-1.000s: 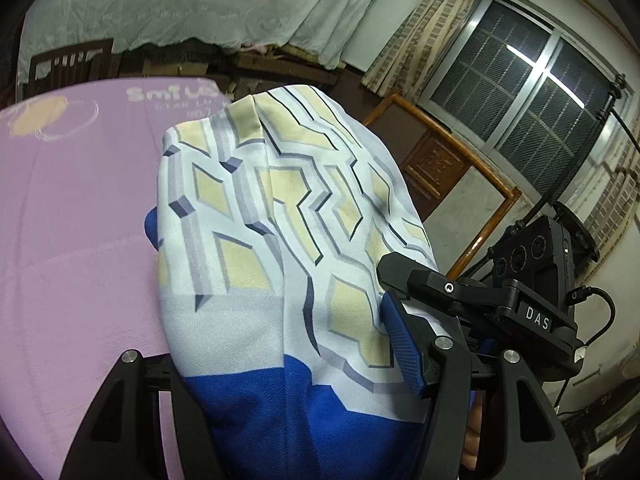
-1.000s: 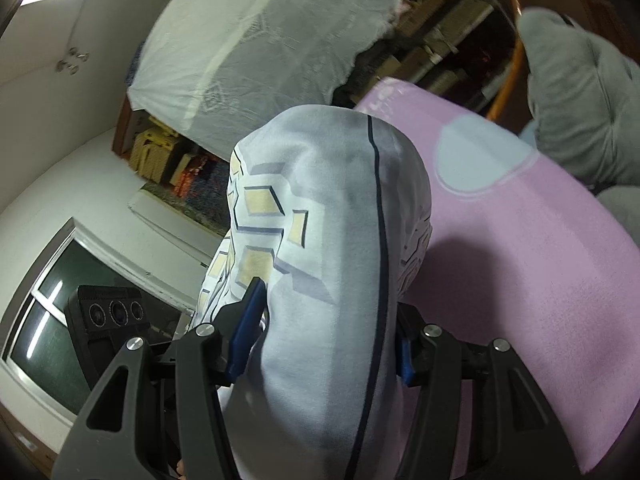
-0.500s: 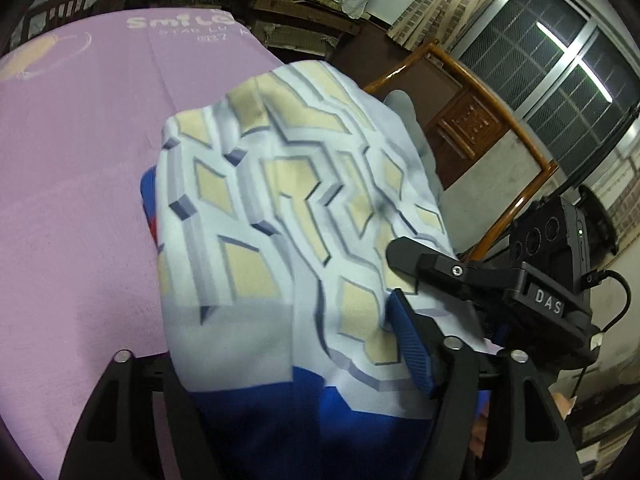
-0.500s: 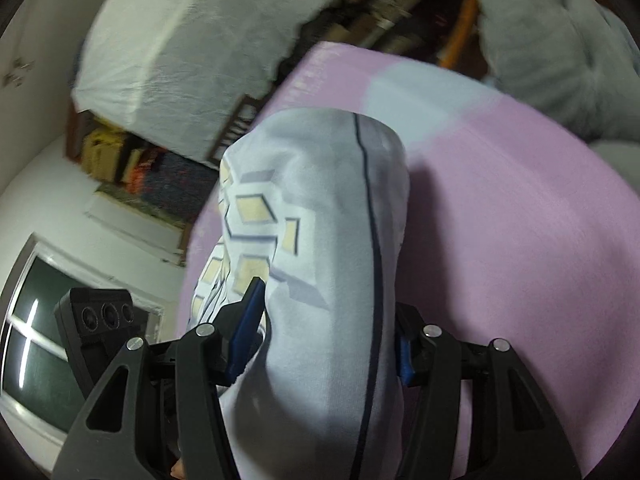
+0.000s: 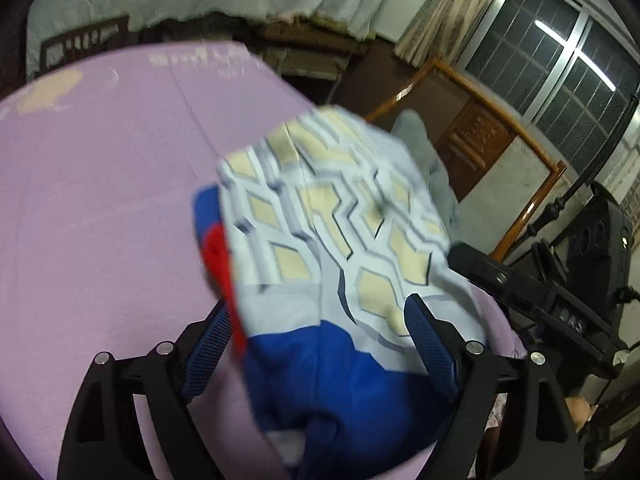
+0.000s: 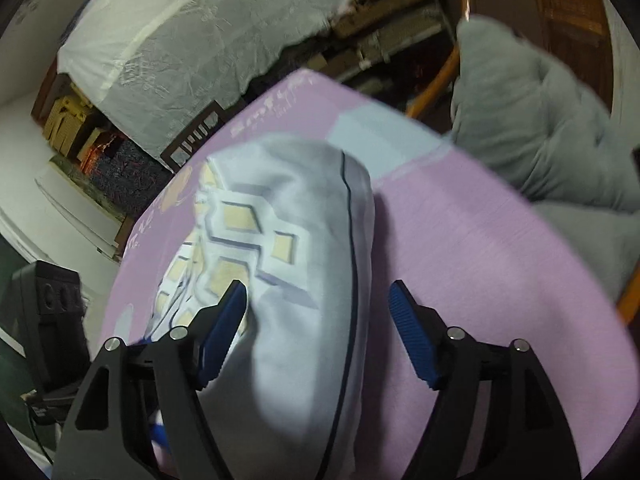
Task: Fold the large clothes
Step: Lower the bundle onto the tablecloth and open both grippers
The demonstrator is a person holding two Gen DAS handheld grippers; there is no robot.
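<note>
The garment (image 5: 332, 240), a large piece with a pale blue, cream and grey geometric print and blue and red parts, lies bunched on the pink sheet (image 5: 100, 200). The left gripper (image 5: 316, 344) is above the near edge of this sheet. Its jaws are opening, and the blue part of the garment is between them; the pads do not seem to press it any more. The right gripper (image 6: 316, 332) is also over the sheet, its jaws opening too. The pale fold of the garment (image 6: 304, 280) is between them, touching the left pad, while the right pad stands clearly apart from it. A grey cushion (image 6: 540, 112) lies beyond the far side of the sheet.
</note>
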